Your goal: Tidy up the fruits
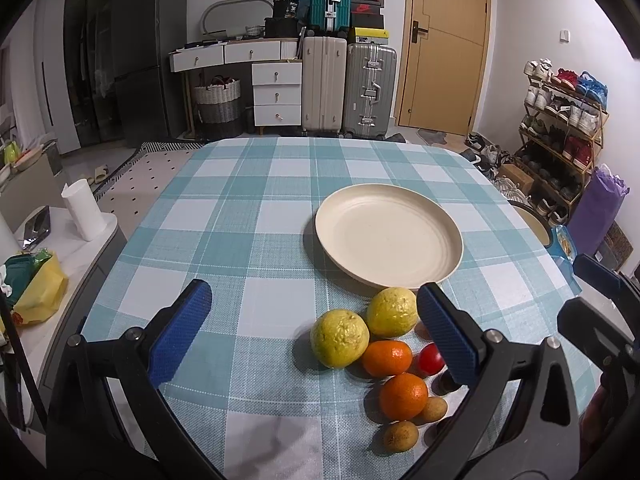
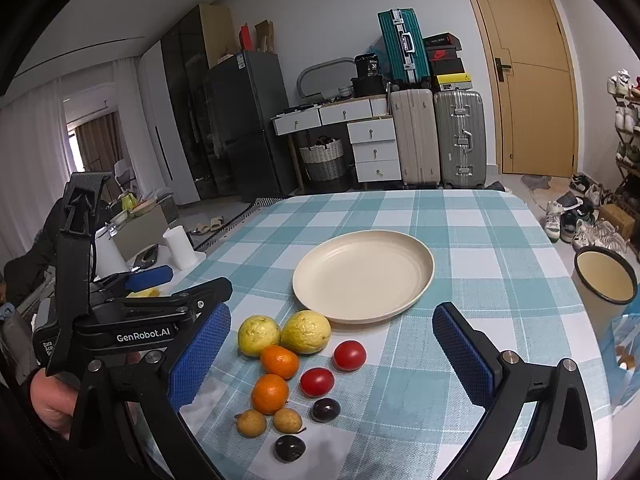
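An empty cream plate (image 1: 388,232) (image 2: 362,276) sits on the checked tablecloth. Before it lies a cluster of fruit: two yellow guavas (image 1: 340,338) (image 2: 306,332), two oranges (image 1: 403,396) (image 2: 270,394), two red tomatoes (image 2: 349,355), two dark plums (image 2: 326,409) and two small brown fruits (image 2: 287,420). My left gripper (image 1: 316,332) is open and empty, with the guavas between its fingers' line of sight. My right gripper (image 2: 332,350) is open and empty above the fruit. The left gripper's body also shows at the left of the right wrist view (image 2: 148,320).
A cream enamel mug with a dark rim (image 2: 604,280) stands at the table's right edge. A side table with a white roll (image 1: 82,210) and a yellow bag (image 1: 38,292) is to the left. Suitcases, drawers and a shoe rack stand beyond the table.
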The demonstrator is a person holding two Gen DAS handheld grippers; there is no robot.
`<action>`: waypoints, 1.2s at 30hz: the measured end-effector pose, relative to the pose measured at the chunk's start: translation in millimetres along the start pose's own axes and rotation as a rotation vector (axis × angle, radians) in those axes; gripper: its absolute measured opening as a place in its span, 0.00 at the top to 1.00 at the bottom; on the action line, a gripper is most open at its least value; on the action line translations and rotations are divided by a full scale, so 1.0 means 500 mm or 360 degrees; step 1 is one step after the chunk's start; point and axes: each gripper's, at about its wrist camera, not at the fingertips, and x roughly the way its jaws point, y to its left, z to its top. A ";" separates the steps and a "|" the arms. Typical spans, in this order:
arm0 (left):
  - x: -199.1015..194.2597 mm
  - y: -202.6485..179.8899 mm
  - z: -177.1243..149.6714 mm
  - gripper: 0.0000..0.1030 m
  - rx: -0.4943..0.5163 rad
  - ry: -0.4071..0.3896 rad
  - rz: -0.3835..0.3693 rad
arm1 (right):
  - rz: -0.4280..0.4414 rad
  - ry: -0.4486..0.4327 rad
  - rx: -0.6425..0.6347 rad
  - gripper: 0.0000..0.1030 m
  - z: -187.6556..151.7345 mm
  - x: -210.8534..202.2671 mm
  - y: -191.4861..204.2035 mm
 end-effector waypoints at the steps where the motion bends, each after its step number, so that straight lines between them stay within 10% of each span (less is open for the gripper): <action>1: 0.000 0.002 0.000 0.00 -0.0001 -0.0001 -0.0005 | -0.0005 0.0000 0.0000 0.00 0.000 0.001 0.000; 36: 0.016 0.011 -0.010 0.00 -0.0021 0.0054 0.0000 | -0.0007 -0.0040 -0.0006 0.00 -0.002 -0.005 -0.004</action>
